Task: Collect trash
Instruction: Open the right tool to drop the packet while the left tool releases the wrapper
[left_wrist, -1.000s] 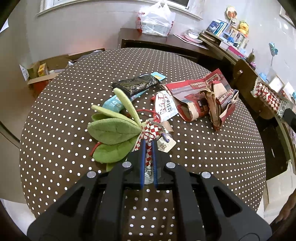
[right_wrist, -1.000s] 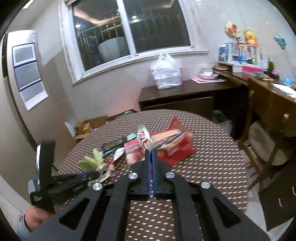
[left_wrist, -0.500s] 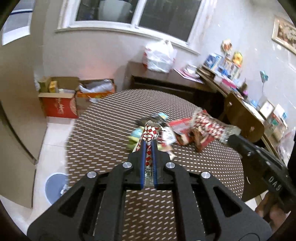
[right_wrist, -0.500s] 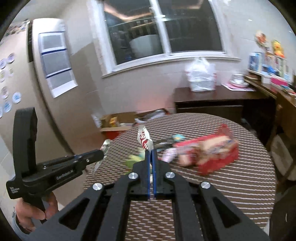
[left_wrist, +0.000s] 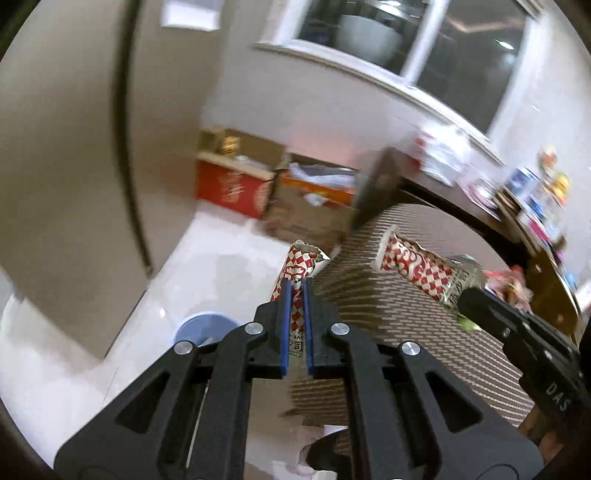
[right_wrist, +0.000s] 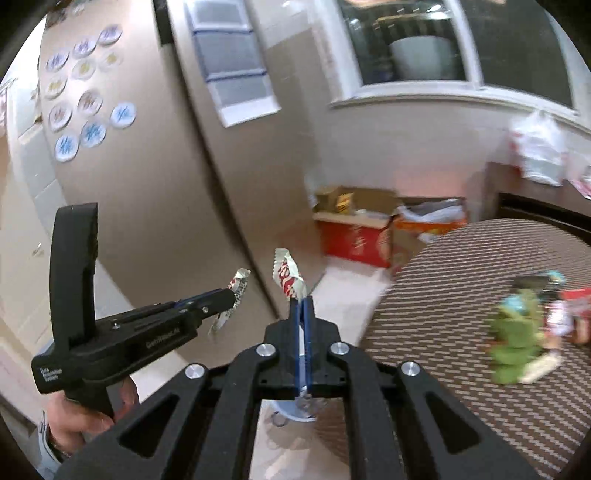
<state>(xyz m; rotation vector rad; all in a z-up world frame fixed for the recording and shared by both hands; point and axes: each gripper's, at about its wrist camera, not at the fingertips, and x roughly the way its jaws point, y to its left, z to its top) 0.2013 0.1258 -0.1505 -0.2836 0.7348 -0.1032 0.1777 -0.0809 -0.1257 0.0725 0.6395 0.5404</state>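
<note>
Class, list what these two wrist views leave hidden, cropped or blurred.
- Left wrist view: blue bin, lower part hidden behind the left gripper.
- Left wrist view: lettering on the checkered wrapper, too small.
- Right wrist view: green item on the table, motion-blurred.

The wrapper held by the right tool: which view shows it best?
The left wrist view: the red-and-white checked wrapper shows side-on, nearly full length, over the table. The right wrist view shows only its crumpled tip above the closed right tool.
</note>
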